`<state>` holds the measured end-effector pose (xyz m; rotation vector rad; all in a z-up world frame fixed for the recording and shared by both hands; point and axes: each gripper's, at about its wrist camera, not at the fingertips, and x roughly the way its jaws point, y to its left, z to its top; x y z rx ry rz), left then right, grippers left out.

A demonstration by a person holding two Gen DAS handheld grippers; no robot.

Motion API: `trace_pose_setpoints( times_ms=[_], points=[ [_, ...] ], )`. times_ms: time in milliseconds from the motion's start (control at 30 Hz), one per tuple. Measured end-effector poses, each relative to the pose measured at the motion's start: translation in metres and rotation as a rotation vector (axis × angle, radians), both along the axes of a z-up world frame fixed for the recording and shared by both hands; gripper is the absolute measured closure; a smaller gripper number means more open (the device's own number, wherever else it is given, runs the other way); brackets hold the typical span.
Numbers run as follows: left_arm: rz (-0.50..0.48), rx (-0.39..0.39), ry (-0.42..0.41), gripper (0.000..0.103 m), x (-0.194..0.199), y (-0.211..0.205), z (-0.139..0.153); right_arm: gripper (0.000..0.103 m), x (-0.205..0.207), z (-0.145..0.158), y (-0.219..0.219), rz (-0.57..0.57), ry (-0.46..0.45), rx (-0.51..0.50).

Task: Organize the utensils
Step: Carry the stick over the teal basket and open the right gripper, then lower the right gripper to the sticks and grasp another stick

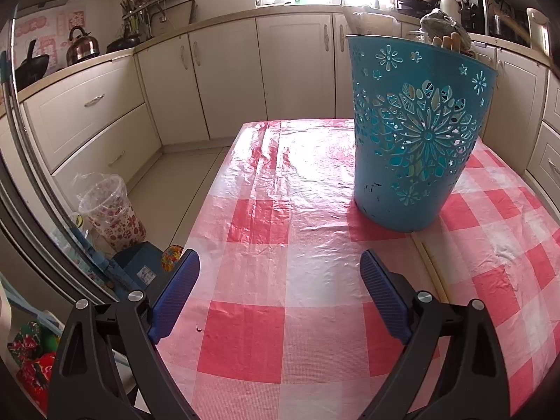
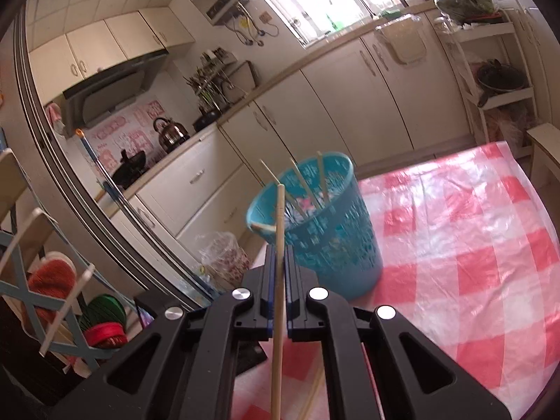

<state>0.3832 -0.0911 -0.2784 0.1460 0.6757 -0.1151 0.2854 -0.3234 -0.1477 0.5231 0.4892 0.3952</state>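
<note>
A teal perforated plastic basket [image 1: 416, 133] stands upright on the red-and-white checked tablecloth [image 1: 266, 273]; a few wooden ends stick up over its rim. In the right wrist view the basket [image 2: 325, 231] holds several wooden chopsticks leaning against its wall. My right gripper [image 2: 279, 248] is shut on a wooden chopstick [image 2: 278, 297], held upright in the air, its top level with the basket's near rim. Another chopstick [image 2: 311, 395] lies on the table below it. My left gripper [image 1: 280, 262] is open and empty, low over the table, in front of the basket.
Cream kitchen cabinets [image 1: 224, 73] and a worktop with a kettle [image 1: 81, 44] ring the table. A lined floral waste bin [image 1: 110, 210] stands on the floor left of the table. A chair with red and green cushions [image 2: 52, 280] is at the left.
</note>
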Motion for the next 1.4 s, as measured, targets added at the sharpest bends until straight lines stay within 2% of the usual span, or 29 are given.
trace_pose_setpoints(
  times_ms=[133,233,300,400,533,667,800,933,1000,1100,1200,1400],
  points=[
    [0.002,0.003,0.004,0.014,0.001,-0.001,0.0,0.097,0.032,0.048,0.007,-0.03,-0.135,0.019],
    [0.004,-0.002,0.005,0.014,0.001,-0.001,-0.001,0.097,0.06,0.072,0.019,-0.093,-0.234,-0.024],
    [0.003,-0.006,0.007,0.014,0.002,0.0,0.0,0.097,0.081,0.077,0.025,-0.148,-0.265,-0.062],
    [-0.002,-0.011,0.008,0.014,0.002,0.0,-0.001,0.097,0.109,0.066,0.031,-0.208,-0.257,-0.14],
    [-0.006,-0.016,0.005,0.014,0.002,0.0,-0.001,0.097,0.125,0.035,0.033,-0.221,-0.191,-0.214],
    [-0.008,-0.016,0.003,0.013,0.001,-0.001,-0.001,0.091,0.114,0.01,0.038,-0.211,-0.152,-0.286],
    [-0.004,-0.019,0.007,0.013,0.002,0.0,-0.001,0.081,0.085,0.004,0.036,-0.194,-0.137,-0.302],
    [0.005,-0.02,0.013,0.012,0.003,0.001,-0.001,0.067,0.031,-0.006,0.034,-0.22,-0.127,-0.311],
    [0.008,-0.017,0.015,0.012,0.003,0.001,-0.001,0.067,0.008,-0.025,0.037,-0.211,-0.068,-0.331],
    [0.011,-0.014,0.021,0.012,0.004,0.001,-0.001,0.067,-0.012,-0.069,0.045,-0.137,0.095,-0.355],
    [0.015,-0.018,0.031,0.012,0.006,0.003,-0.002,0.077,-0.016,-0.1,0.057,-0.073,0.212,-0.359],
    [0.025,-0.027,0.042,0.012,0.009,0.004,-0.003,0.081,0.003,-0.107,0.073,-0.044,0.269,-0.394]
  ],
)
